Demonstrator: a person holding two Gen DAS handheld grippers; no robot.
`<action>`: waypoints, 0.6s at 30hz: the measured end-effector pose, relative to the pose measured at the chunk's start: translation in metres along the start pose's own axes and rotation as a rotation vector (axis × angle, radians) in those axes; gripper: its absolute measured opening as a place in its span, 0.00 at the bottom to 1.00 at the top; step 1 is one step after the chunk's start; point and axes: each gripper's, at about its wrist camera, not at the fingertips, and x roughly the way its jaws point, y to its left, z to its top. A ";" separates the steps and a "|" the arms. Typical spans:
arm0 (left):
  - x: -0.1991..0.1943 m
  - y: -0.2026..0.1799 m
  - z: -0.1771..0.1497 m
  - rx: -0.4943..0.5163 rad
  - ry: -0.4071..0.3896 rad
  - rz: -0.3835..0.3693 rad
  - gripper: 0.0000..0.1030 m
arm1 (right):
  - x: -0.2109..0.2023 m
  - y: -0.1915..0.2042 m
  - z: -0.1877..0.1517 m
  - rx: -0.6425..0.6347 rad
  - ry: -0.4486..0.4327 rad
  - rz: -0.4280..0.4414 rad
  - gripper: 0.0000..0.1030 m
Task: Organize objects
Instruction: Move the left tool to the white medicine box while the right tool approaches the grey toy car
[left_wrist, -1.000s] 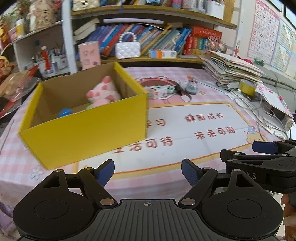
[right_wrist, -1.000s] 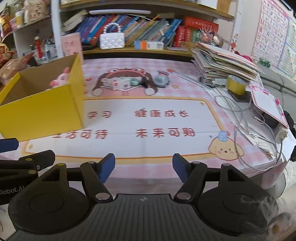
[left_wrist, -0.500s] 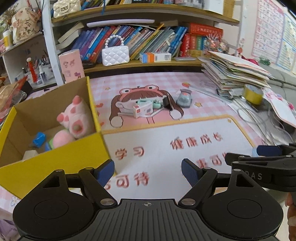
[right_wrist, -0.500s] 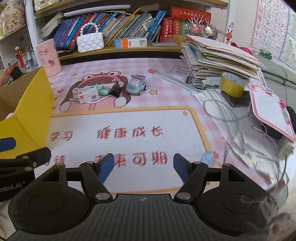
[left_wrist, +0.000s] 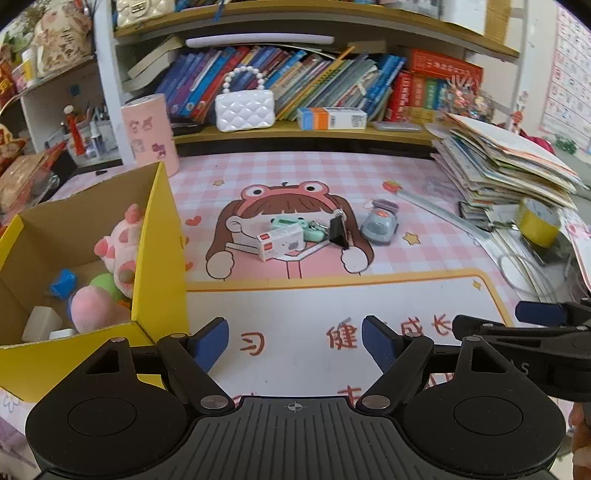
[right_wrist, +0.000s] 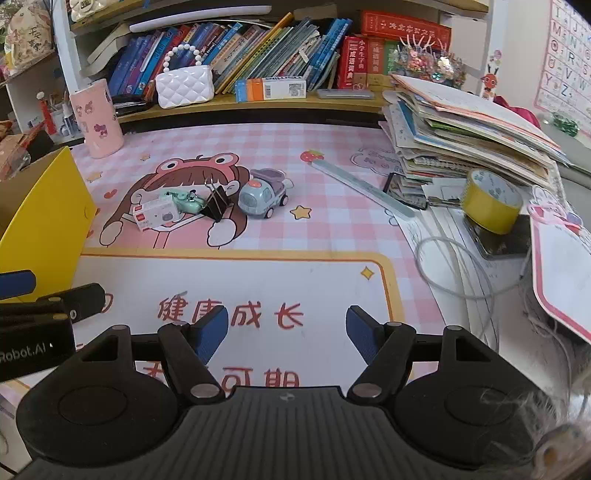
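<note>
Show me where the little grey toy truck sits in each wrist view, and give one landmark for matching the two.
Left wrist view: the grey toy truck lies right of centre on the pink mat, just right of the black binder clip.
Right wrist view: the truck lies left of centre, again right of the clip.
Shared landmark: the white quilted purse on the shelf.

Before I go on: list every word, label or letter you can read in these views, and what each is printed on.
"健康成长" on the desk mat.
"可期", partly hidden, lower on that mat.
"Robot.AI" on the left tool.
"W", "R", "Z" among the alphabet poster letters.
Book spines, the shelf carton and the small white box: too small to read.
</note>
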 end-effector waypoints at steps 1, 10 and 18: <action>0.001 -0.001 0.001 -0.006 0.000 0.007 0.79 | 0.002 -0.001 0.002 -0.004 -0.001 0.006 0.67; 0.010 -0.005 0.007 -0.022 0.011 0.040 0.78 | 0.015 -0.007 0.011 -0.016 0.006 0.037 0.67; 0.025 -0.006 0.019 -0.041 0.006 0.056 0.78 | 0.025 -0.009 0.022 -0.031 -0.028 0.031 0.67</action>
